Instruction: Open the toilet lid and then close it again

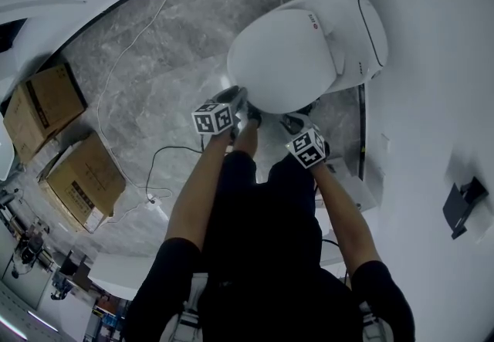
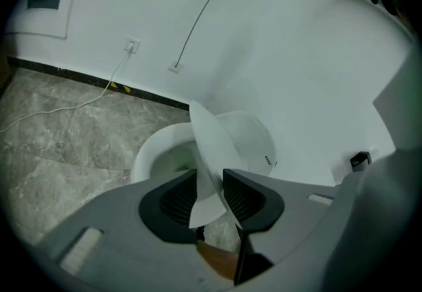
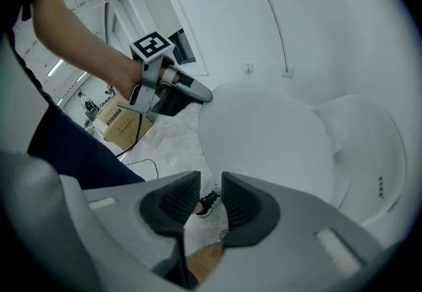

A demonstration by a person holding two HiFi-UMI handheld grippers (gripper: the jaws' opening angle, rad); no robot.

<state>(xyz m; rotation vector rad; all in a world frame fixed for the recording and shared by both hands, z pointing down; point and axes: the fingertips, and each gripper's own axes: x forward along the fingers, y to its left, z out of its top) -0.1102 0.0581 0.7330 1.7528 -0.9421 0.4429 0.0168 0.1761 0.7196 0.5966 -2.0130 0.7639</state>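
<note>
1. Lower centre of the head view: two bare forearms reaching up the frame, one gripper in each hand.
2. Just left of centre, the left gripper [image 1: 235, 95] [image 2: 211, 182]: fingers clenched on the front edge of the toilet lid [image 1: 285, 62] [image 2: 211, 146], with the white rim filling the gap between the pads in the left gripper view.
3. Just right of centre, the right gripper [image 1: 292, 121] [image 3: 211, 185]: fingers released and empty, only a shoe [image 3: 210, 200] and the floor [image 1: 154, 62] visible through the gap, the lid just beyond.
4. Centre to upper right: the lid tilted up off the bowl [image 2: 155, 152], whose opening shows at the lid's left in the left gripper view.
5. Upper right: the toilet's rear body [image 1: 363, 24] against a white wall.
6. Far left edge: two cardboard boxes [image 1: 46, 105] on the grey marbled floor, with a thin cable [image 1: 116, 78] trailing past them.
</note>
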